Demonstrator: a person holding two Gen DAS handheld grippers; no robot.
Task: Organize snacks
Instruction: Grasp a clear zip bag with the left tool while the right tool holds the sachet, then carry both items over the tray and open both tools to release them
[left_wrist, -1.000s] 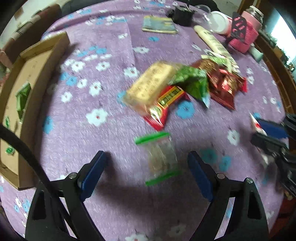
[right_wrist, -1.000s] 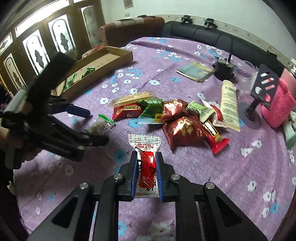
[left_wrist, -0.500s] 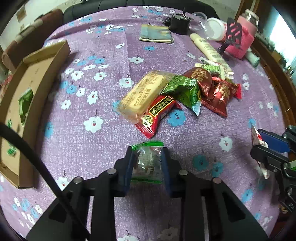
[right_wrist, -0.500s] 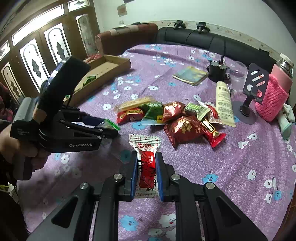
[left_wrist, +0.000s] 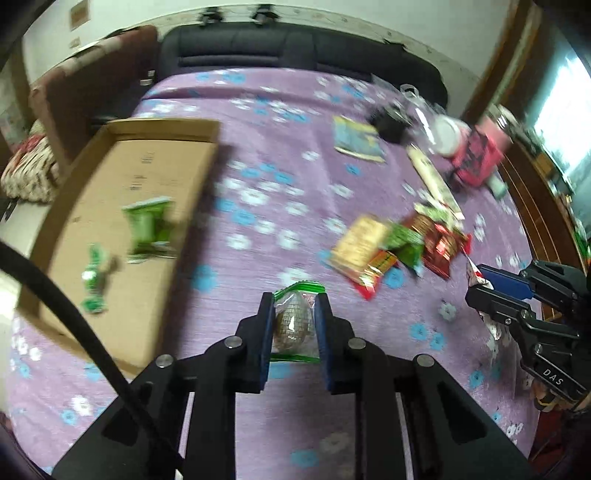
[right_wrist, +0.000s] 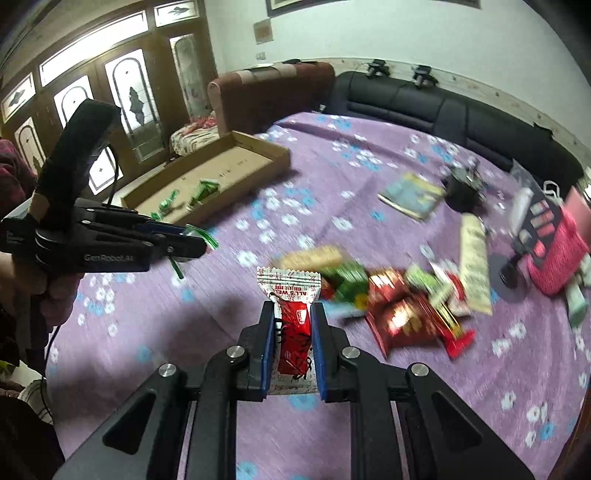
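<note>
My left gripper (left_wrist: 294, 300) is shut on a clear green-edged snack packet (left_wrist: 293, 322) and holds it above the purple flowered cloth. It also shows in the right wrist view (right_wrist: 192, 242). My right gripper (right_wrist: 293, 308) is shut on a red and white snack packet (right_wrist: 291, 328), lifted off the cloth. It also shows in the left wrist view (left_wrist: 480, 286). A shallow cardboard box (left_wrist: 122, 184) lies at the left with green snacks (left_wrist: 147, 225) inside. A pile of loose snack packets (right_wrist: 399, 306) lies on the cloth to the right.
A booklet (right_wrist: 412, 195), a black cup (right_wrist: 461, 188), a cream tube (right_wrist: 474, 254), a phone stand (right_wrist: 517, 251) and a pink knitted holder (right_wrist: 557, 251) sit at the far right. A dark sofa (right_wrist: 424, 107) runs behind the table.
My left gripper closed on the clear green-edged packet, lifted it and swung left toward the cardboard box. My right gripper kept its red and white packet and rose from the cloth.
</note>
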